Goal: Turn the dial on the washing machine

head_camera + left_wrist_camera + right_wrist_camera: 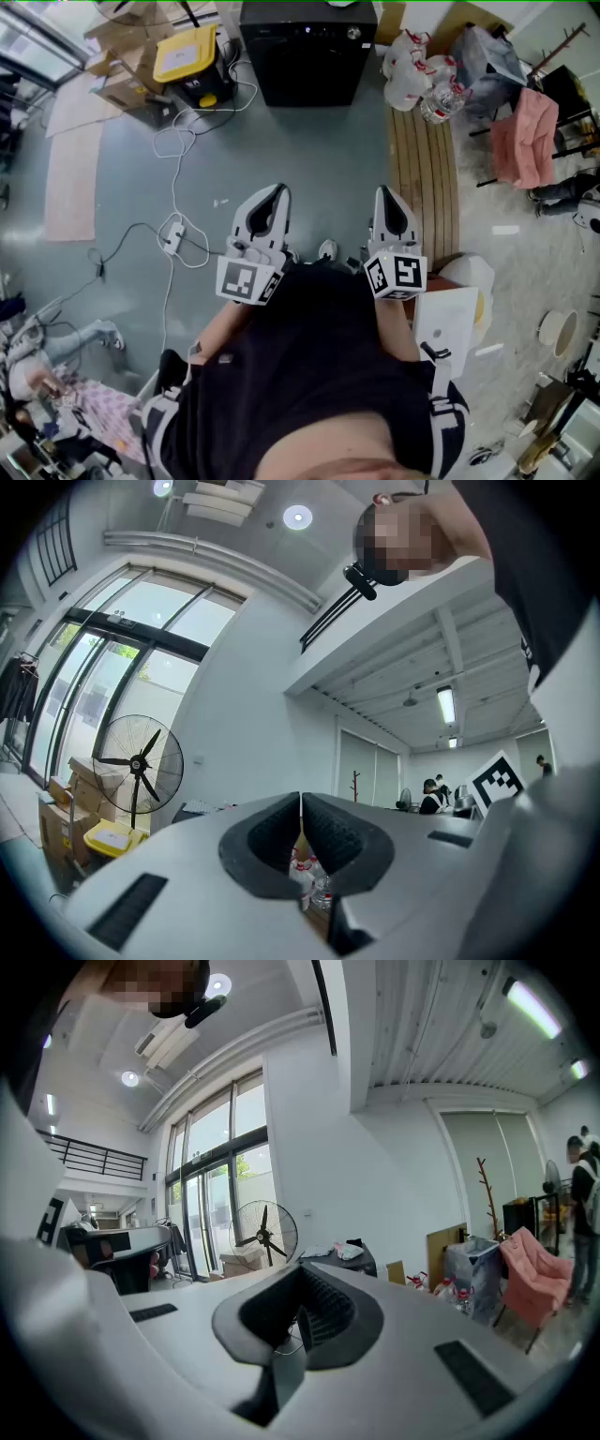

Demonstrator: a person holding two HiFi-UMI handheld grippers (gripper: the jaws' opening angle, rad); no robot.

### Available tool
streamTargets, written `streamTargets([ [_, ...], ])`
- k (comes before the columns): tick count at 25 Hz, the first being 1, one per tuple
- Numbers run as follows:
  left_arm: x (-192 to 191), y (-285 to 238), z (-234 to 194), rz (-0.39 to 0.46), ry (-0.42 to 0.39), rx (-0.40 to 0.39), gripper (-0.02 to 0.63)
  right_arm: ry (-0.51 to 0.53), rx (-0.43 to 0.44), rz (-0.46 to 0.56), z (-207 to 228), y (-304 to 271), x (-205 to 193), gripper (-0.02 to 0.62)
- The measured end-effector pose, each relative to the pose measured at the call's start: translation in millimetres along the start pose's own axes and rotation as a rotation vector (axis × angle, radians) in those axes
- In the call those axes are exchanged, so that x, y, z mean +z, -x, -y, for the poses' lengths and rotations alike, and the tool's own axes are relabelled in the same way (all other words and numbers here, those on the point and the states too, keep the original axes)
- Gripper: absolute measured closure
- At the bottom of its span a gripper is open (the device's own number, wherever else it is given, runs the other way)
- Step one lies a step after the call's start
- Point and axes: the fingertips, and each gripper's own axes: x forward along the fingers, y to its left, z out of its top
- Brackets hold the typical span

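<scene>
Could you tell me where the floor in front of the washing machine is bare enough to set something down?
The grey floor between the washing machine, the white cable and the slatted wooden board is bare. It is crowded beside the machine: yellow-lidded box on one side, bagged bottles on the other.

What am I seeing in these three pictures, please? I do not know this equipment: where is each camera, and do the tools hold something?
There is no robot: a person holds a tool in each hand, the left gripper and the right gripper. The head view comes from a camera on the person's head, looking down at the floor. The two gripper views come from cameras riding on each tool, looking along its fingers. Both pairs of fingers are closed together and hold nothing. Further ahead stands the black washing machine. On the floor lie a white cable and a box with a yellow lid; bags of bottles sit at the right.
</scene>
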Motion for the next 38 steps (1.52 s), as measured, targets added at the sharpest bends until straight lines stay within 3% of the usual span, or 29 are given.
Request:
streamTargets([
  [9, -0.4, 0.9, 7.1, -0.003, -0.001, -0.002, 0.578, -0.008, 0.007, 0.008, 0.7, 6.3, 2.3, 0.571],
  [16, 0.3, -2.3, 14.3, -0.001, -0.003, 0.006, 0.578, 0.009, 0.022, 0.124, 1.5, 20.1, 37.5, 0.571],
  [23, -7.7, -19.2, 25.6, -0.01, -0.001, 0.025, 0.578, 0.023, 0.023, 0.075, 24.3, 12.1, 28.4, 0.569],
  [24, -9.6, -24.5, 28.8, -0.012, 0.0, 0.029, 0.578, 0.032, 0.03, 0.058, 29.1, 8.6, 25.3, 0.561],
  [26, -13.4, -34.1, 37.7, -0.014, 0.004, 0.035, 0.578, 0.037, 0.051, 0.023, 39.7, 3.5, 17.5, 0.431],
  [27, -14.7, -37.8, 42.4, -0.015, 0.006, 0.037, 0.578, 0.035, 0.061, 0.011, 44.8, 2.5, 14.5, 0.413],
  [38, -33.0, -80.3, 41.6, -0.043, 0.003, 0.085, 0.578, 0.016, 0.089, -0.015, 85.4, -40.0, -1.9, 0.404],
])
